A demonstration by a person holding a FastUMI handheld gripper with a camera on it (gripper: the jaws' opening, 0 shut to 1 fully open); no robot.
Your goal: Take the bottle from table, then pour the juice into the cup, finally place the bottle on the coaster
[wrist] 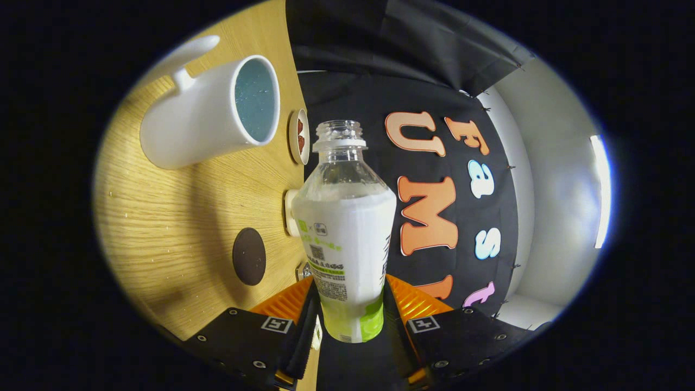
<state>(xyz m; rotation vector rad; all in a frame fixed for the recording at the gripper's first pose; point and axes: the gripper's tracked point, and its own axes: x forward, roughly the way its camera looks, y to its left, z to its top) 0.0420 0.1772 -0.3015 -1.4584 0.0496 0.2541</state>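
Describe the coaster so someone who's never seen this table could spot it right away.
On the wooden table, look near the bottle held in the tool. The coaster lies flat beside it: a dark brown disc, unlike the white cup.

Claw clamped on bottle

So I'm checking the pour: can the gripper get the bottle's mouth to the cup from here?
Probably yes: the fingers grip the uncapped bottle, and nothing stands between it and the cup.
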